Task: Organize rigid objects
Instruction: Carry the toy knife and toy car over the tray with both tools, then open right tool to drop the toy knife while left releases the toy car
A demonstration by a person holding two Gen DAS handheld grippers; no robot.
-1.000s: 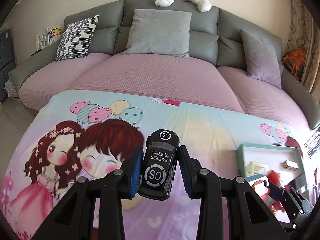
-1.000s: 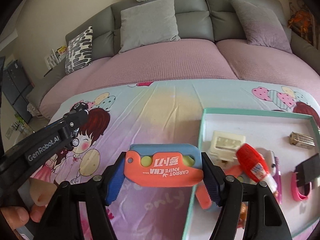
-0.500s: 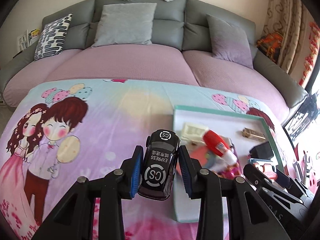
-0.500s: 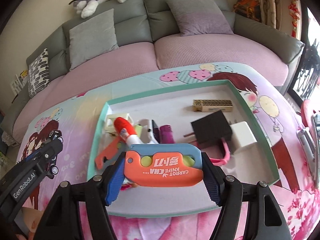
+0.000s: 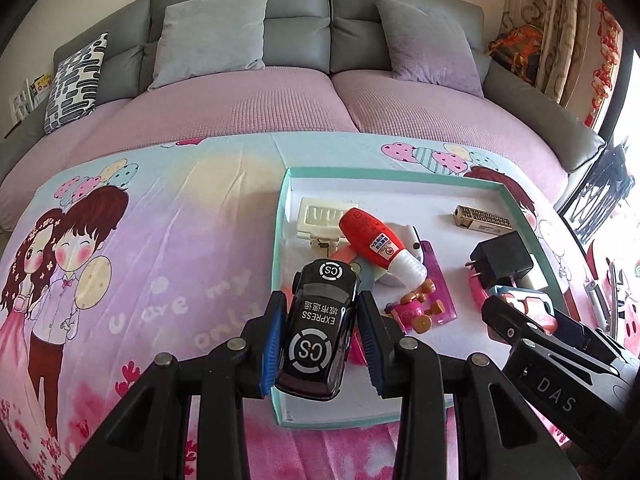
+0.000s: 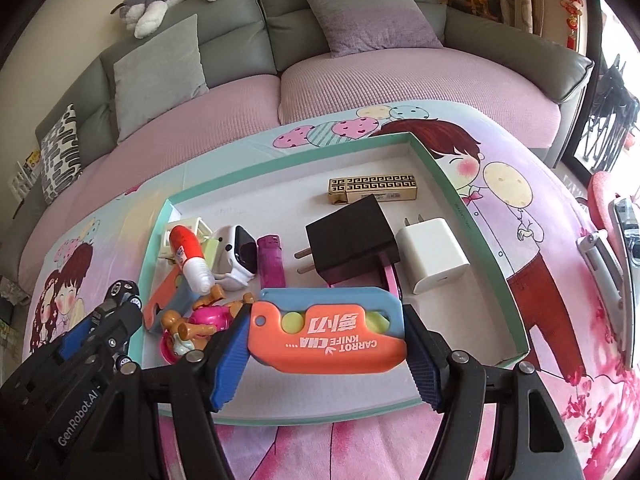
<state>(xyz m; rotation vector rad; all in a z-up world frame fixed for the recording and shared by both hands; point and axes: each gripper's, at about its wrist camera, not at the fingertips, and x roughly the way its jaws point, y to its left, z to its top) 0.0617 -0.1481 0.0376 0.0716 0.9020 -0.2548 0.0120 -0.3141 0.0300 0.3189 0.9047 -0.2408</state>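
My left gripper is clenched on the black toy car, low centre of its view, above the near-left corner of the teal tray. My right gripper grasps the orange carrot knife toy across the tray's near edge. Step in hand: delivery. Next, I judge, comes lowering each into bare floor beside the red glue bottle and black charger, then releasing. A second earlier, the tray sat at far right; now it lies beneath both.
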